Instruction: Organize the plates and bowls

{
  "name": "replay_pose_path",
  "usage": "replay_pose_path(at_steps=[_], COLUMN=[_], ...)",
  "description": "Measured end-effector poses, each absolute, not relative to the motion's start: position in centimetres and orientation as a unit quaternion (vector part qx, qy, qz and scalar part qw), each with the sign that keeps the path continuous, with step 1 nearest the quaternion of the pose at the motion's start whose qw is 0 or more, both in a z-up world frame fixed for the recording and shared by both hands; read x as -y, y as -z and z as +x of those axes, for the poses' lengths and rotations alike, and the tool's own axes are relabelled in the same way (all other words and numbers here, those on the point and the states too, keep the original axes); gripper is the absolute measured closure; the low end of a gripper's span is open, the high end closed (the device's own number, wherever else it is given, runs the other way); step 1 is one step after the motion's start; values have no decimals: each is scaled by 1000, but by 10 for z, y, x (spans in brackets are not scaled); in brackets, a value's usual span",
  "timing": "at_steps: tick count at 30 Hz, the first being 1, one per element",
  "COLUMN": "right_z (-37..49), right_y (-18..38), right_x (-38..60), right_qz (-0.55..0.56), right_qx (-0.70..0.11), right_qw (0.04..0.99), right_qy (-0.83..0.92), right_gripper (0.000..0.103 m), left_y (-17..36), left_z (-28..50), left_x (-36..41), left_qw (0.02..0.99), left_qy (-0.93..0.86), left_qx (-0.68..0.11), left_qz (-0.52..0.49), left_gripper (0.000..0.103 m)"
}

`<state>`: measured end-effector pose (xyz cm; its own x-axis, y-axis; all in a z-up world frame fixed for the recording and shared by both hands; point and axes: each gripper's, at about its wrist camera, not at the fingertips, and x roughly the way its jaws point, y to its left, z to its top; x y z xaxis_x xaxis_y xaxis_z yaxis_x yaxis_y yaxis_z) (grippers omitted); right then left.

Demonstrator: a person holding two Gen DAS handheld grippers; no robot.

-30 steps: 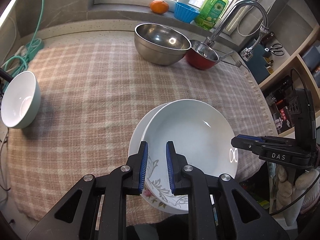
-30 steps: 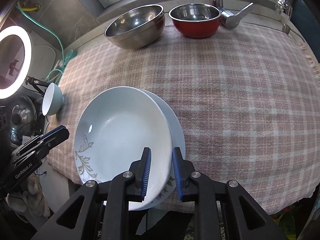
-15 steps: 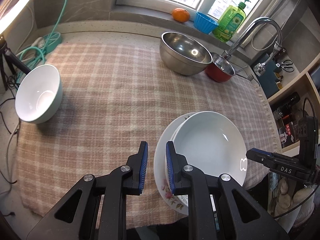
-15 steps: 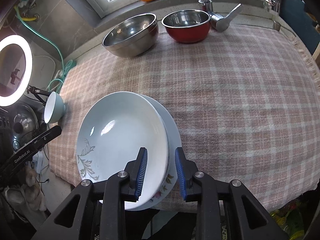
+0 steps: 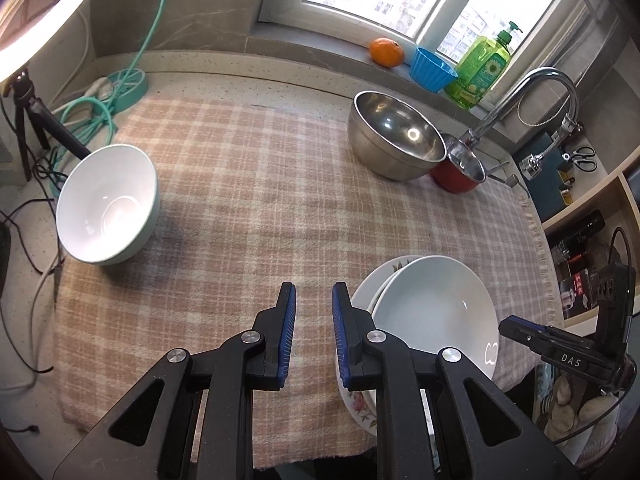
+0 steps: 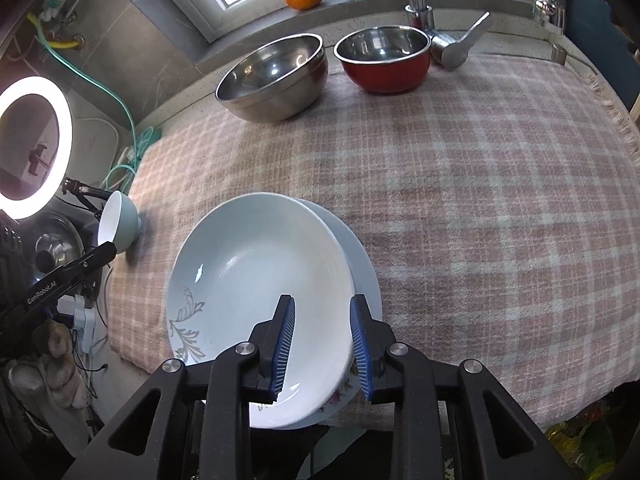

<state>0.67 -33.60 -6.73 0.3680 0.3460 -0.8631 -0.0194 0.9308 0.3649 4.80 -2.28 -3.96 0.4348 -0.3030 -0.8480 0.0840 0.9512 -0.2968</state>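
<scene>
Two white ceramic dishes now sit stacked at the near edge of the pink-and-cream checked cloth (image 6: 460,184) covering the tabletop: a deep white plate with a grey leaf motif (image 6: 256,276) rests on a flatter white plate with a floral rim (image 6: 366,276), offset slightly to the side.

Right claw (image 6: 322,344): a second ago its pads were closer together at the upper plate's rim; they now stand a little apart, straddling that rim, pressing on nothing that I can see. Reading: plate released, stacking step finished.

Left claw (image 5: 314,336): empty, pads a narrow gap apart, unchanged. A second ago it hung over the stack; it has since swung away and now hovers above bare cloth, the stack just to its right.

Still loose: a pale green bowl with white interior (image 5: 106,204) near the far left edge of the cloth, well apart from the plates. A large stainless steel mixing bowl (image 5: 396,142) and a red bowl with steel lining (image 5: 460,170) stand touching at the back, near the tap.

Judgement: plates done; bowls remain. The left claw's shift suggests the green bowl comes next.
</scene>
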Motion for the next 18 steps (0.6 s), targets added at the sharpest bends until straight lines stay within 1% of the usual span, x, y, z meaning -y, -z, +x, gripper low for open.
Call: replay_pose_path(at_steps=[4,7,10,18], right_z=[19,34,50,97], right_y=[48,33,21,4], right_x=[339,343,347,356], right_qz=[135,131,134,130], right_qx=[-529,-510,-493,-469], right_qw=[830,841,850,863], right_qy=[-115,-119,-126,-136], right_gripper=[77,77,77,77], left_y=[31,25,19,14], left_z=[61,74,86,114], left_x=[27,31,36,51], left_qw=[843,848,851,852], left_qy=[120,121,123,122], left_qx=[-513,-505,-500,-495], left_qz=[-110,-108,-109,-118], left_gripper=[88,85,85,85])
